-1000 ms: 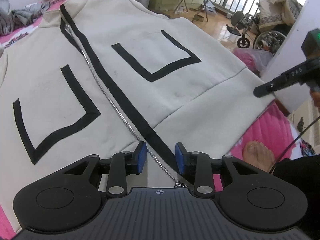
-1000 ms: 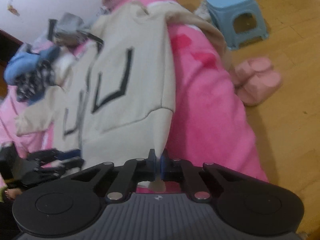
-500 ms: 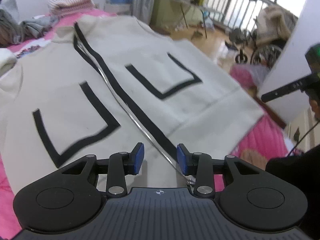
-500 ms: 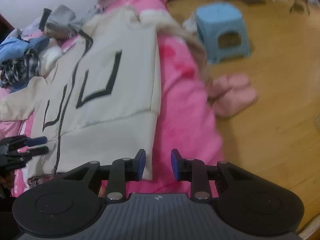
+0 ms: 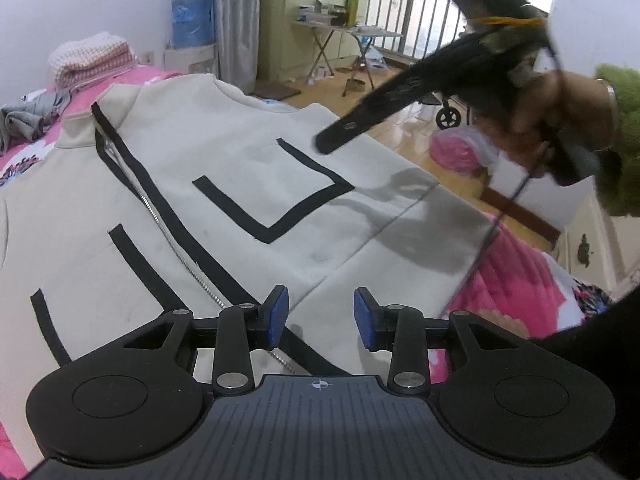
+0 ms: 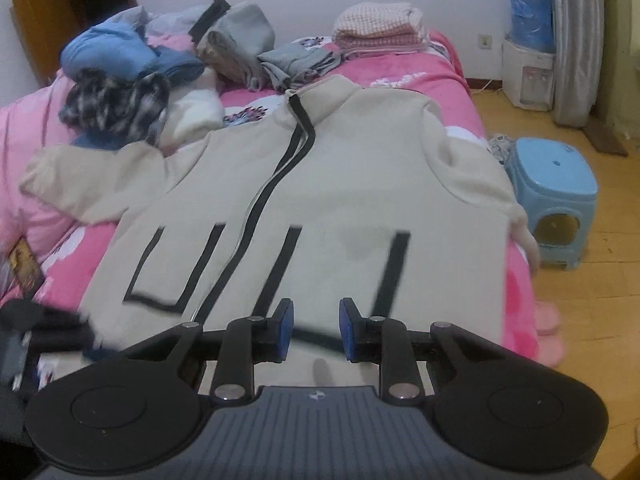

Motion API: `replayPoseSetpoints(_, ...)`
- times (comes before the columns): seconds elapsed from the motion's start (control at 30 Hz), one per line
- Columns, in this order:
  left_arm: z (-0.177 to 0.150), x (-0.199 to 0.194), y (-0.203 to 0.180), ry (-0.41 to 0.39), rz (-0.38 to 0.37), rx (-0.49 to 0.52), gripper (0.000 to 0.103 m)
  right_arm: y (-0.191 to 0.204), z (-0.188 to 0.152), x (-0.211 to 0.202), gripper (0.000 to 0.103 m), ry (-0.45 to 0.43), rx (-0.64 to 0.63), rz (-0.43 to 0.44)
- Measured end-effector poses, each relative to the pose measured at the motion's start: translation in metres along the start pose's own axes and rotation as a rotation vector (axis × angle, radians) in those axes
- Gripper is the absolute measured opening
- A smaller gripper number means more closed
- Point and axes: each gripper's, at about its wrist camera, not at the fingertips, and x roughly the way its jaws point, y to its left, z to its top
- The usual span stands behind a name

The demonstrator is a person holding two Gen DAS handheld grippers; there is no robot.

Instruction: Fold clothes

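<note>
A cream zip-up jacket [image 5: 240,184] [image 6: 340,200] with black pocket outlines and a black zipper strip lies spread flat, front side up, on the pink bed [image 6: 448,60]. My left gripper [image 5: 320,314] hovers open above its hem beside the zipper, nothing between the blue pads. My right gripper [image 6: 316,330] is also open, over the hem near the right pocket, holding nothing. In the left wrist view the right gripper's black body [image 5: 400,100] crosses above the jacket, held by a person's hand [image 5: 560,108]. One sleeve [image 6: 80,176] spreads left; the other [image 6: 492,188] droops over the bed's edge.
A heap of unfolded clothes [image 6: 120,80] and a folded checked stack [image 6: 380,26] sit at the head of the bed. A blue plastic stool [image 6: 556,200] and pink slippers [image 6: 548,320] stand on the wooden floor right of the bed. A folding table [image 5: 348,36] stands further off.
My right gripper let go of the jacket's hem corner, opened, and swung over the jacket. The left gripper stayed open and shifted slightly along the hem.
</note>
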Motion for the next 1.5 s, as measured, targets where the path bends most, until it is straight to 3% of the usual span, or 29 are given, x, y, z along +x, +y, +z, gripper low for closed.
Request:
replayPoseSetpoints(0.17, -0.006, 0.022, 0.021, 0.069, -0.029, -0.091, 0.035, -0.003, -0.021, 0.061, 0.026, 0.114, -0.088, -0.062)
replayPoseSetpoints(0.27, 0.005, 0.020, 0.035, 0.042, -0.050, -0.115, 0.035, 0.000, -0.012, 0.058, 0.026, 0.137, -0.140, -0.068)
replayPoseSetpoints(0.5, 0.033, 0.017, 0.069, -0.022, -0.097, -0.170, 0.035, -0.006, 0.065, 0.047, 0.026, -0.016, -0.113, -0.070)
replayPoseSetpoints(0.67, 0.034, 0.053, 0.073, -0.002, -0.025, -0.189, 0.035, -0.004, 0.107, 0.093, 0.026, -0.089, -0.131, -0.084)
replayPoseSetpoints(0.77, 0.023, 0.065, 0.078, 0.034, 0.001, -0.254, 0.035, -0.004, 0.118, 0.131, 0.026, -0.091, -0.185, -0.114)
replayPoseSetpoints(0.87, 0.018, 0.063, 0.079, 0.015, -0.010, -0.274, 0.035, -0.011, 0.111, 0.186, 0.027, 0.008, -0.314, -0.197)
replayPoseSetpoints(0.93, 0.015, 0.062, 0.081, 0.003, -0.018, -0.288, 0.035, -0.018, 0.108, 0.195, 0.028, 0.001, -0.337, -0.174)
replayPoseSetpoints(1.03, 0.012, 0.062, 0.083, -0.006, -0.031, -0.301, 0.035, -0.015, 0.128, 0.186, 0.027, -0.006, -0.278, -0.170)
replayPoseSetpoints(1.17, 0.010, 0.065, 0.087, -0.024, -0.042, -0.316, 0.035, -0.005, 0.162, 0.182, 0.027, -0.141, -0.235, -0.117)
replayPoseSetpoints(1.27, 0.008, 0.064, 0.086, -0.040, -0.044, -0.312, 0.035, -0.001, 0.185, 0.210, 0.027, -0.188, -0.236, -0.097)
replayPoseSetpoints(1.37, 0.007, 0.063, 0.084, -0.052, -0.045, -0.303, 0.035, -0.011, 0.203, 0.256, 0.026, -0.154, -0.197, -0.131)
replayPoseSetpoints(1.5, 0.005, 0.062, 0.084, -0.060, -0.053, -0.307, 0.035, -0.023, 0.195, 0.284, 0.025, -0.149, -0.181, -0.142)
